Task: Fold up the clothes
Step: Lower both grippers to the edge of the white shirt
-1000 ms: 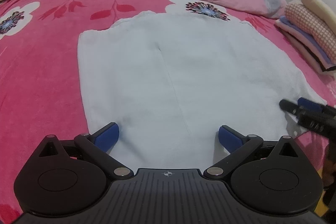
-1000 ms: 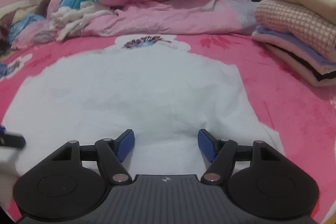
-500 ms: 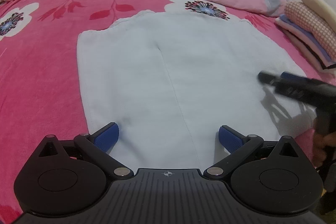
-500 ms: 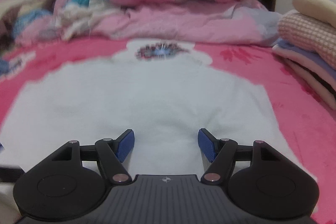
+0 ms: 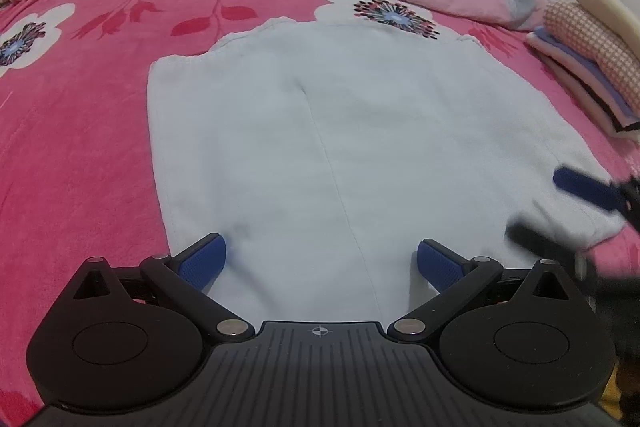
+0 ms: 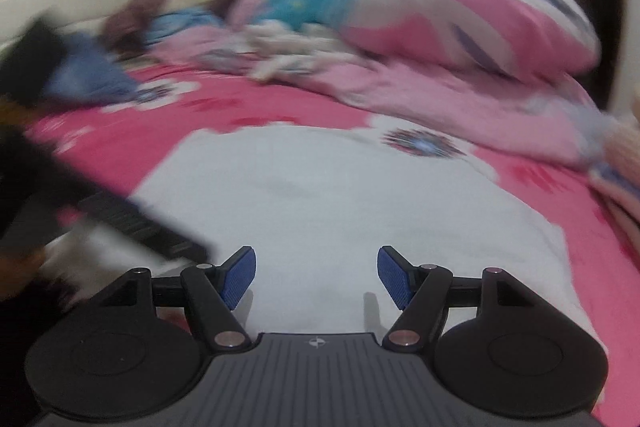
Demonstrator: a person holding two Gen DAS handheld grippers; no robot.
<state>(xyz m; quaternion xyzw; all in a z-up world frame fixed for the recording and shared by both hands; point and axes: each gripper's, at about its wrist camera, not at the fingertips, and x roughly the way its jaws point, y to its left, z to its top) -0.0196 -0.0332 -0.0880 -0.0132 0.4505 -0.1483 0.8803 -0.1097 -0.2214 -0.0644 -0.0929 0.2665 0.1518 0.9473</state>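
Left claw [image 5: 320,259] is hanging released over the near edge of the white garment [image 5: 352,147], nothing pinched. Right claw [image 6: 312,277] is also sitting released, blurry, over the garment's right side. It's lying flat on the pink bed [image 5: 72,131], folded stack [image 5: 588,59] waiting nearby.

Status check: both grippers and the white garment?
Left gripper open, empty, over near hem. Right gripper open, empty. White fabric garment flat, unfolded on pink floral bedspread. Nothing in the way.
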